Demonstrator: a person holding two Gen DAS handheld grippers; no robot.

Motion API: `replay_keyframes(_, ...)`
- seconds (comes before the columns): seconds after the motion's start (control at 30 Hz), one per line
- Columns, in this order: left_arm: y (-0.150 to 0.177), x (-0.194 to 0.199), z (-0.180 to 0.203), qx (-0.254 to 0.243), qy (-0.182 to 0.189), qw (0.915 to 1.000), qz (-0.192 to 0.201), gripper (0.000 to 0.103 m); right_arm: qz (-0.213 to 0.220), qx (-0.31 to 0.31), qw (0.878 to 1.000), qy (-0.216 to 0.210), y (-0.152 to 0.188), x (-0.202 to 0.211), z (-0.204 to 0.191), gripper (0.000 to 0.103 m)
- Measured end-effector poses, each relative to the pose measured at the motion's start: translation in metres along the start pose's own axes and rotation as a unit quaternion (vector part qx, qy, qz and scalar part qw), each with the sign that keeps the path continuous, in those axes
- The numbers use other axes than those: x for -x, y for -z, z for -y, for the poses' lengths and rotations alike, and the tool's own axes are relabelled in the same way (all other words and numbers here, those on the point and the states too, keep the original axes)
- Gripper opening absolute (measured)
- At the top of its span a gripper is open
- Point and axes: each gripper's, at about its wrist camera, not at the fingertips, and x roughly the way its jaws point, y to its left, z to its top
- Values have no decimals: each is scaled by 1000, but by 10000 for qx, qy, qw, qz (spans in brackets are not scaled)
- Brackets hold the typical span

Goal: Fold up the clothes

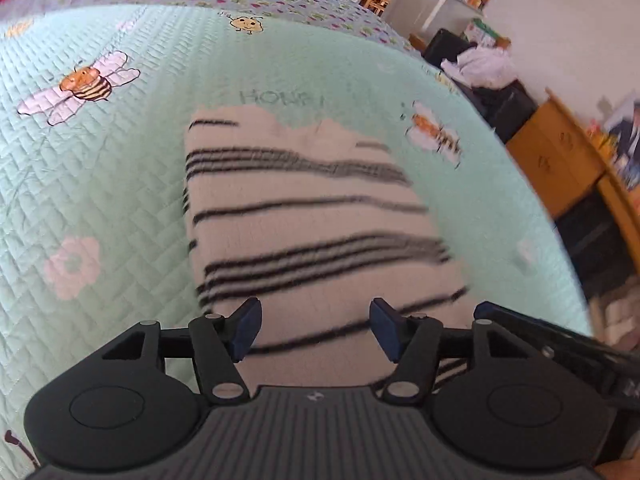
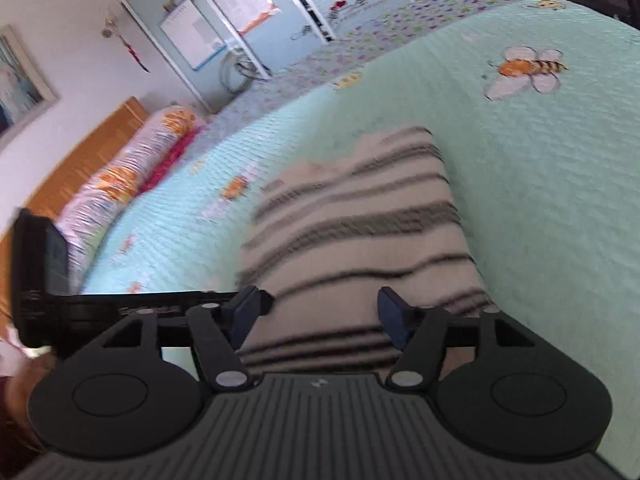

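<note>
A white garment with thin black stripes point(image 1: 312, 216) lies folded into a narrow block on the mint-green quilt point(image 1: 100, 184). In the left wrist view my left gripper point(image 1: 315, 327) hovers over the garment's near end, its jaws apart with only cloth seen far below between them. The right wrist view shows the same striped garment point(image 2: 360, 232) from the other side. My right gripper point(image 2: 322, 318) stands open above its near end, nothing pinched between the blue pads. The other gripper's black body point(image 2: 40, 272) juts in at the left edge.
The quilt carries bee point(image 1: 86, 84) and flower prints. A rolled flowered bolster point(image 2: 128, 184) lies along the wooden headboard point(image 2: 80, 160). Beside the bed stand a wooden cabinet point(image 1: 560, 160) and a dark chair piled with white clothes point(image 1: 484, 66).
</note>
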Motion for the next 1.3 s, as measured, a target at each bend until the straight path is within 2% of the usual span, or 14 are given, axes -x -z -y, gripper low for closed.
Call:
replay_keyframes(0.03,-11,3,5,45,-168,9998,-75,63,-69,21,9999,94,-12,2,-4,82)
replay_keyframes(0.07,-23,6,10,90,-336,9993,-150,64,-151,42,9996,225,-24,3,-8,85)
replay_keyframes(0.13,-44,8,20,98,-655,9974,-274,70,-403,74,9977,540,-49,0,-16,85)
replay_keyframes(0.2,-62,9,28,61,-892,9948,-482,73,-855,222,9930,788,-73,-12,-26,85)
replay_keyframes(0.33,-82,5,35,139,-1260,9876,-925,73,-1890,373,9757,1046,-106,-49,-32,85)
replay_keyframes(0.43,-84,0,35,146,-1493,9810,-1229,73,-2225,493,9648,1312,-120,-65,-35,85)
replay_keyframes(0.53,-80,-4,31,265,-1703,9738,-1484,73,-2469,525,9575,1396,-128,-76,-35,85)
replay_keyframes(0.67,-77,-9,27,351,-2016,9651,-1636,73,-2734,805,9437,1678,-128,-87,-43,85)
replay_keyframes(0.73,-76,-13,25,382,-2151,9591,-1802,73,-2939,844,9375,1662,-127,-93,-44,85)
replay_keyframes(0.8,-75,-15,28,271,-2272,9545,-1914,73,-3119,957,9309,1643,-125,-98,-46,85)
replay_keyframes(0.93,-76,-14,35,-13,-2508,9498,-1872,73,-3370,1352,9131,1854,-118,-103,-54,85)
replay_keyframes(1.3,-71,-19,32,155,-2592,9453,-1974,73,-3412,1463,9067,2000,-111,-104,-57,85)
